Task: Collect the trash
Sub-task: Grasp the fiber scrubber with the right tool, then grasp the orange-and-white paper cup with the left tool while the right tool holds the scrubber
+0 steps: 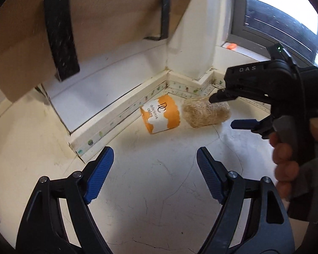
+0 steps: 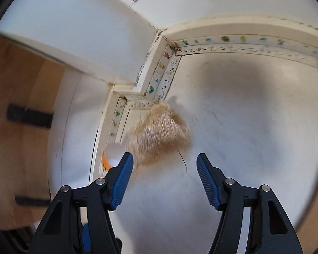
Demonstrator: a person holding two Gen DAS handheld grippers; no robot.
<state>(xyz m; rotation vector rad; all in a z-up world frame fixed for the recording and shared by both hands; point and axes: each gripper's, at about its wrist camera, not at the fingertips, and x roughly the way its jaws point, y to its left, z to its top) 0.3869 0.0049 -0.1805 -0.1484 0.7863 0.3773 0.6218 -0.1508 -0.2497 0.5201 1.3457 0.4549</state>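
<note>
An orange and white paper cup (image 1: 160, 114) lies on its side on the floor near the wall corner. A tan fibrous roll (image 1: 205, 112) lies just right of it. My left gripper (image 1: 154, 169) is open and empty, a short way in front of both. My right gripper (image 1: 224, 111) is open, its fingers around the right end of the roll without closing. In the right wrist view the roll (image 2: 159, 138) sits just ahead of the open right gripper (image 2: 165, 167), and the cup (image 2: 108, 158) peeks out at the left.
A white baseboard (image 1: 116, 114) with coloured stickers runs along the wall into the corner. A wooden board (image 1: 95, 17) with black brackets hangs over the upper left. A window (image 1: 275, 17) and an orange object (image 1: 231, 46) on the sill are at the upper right.
</note>
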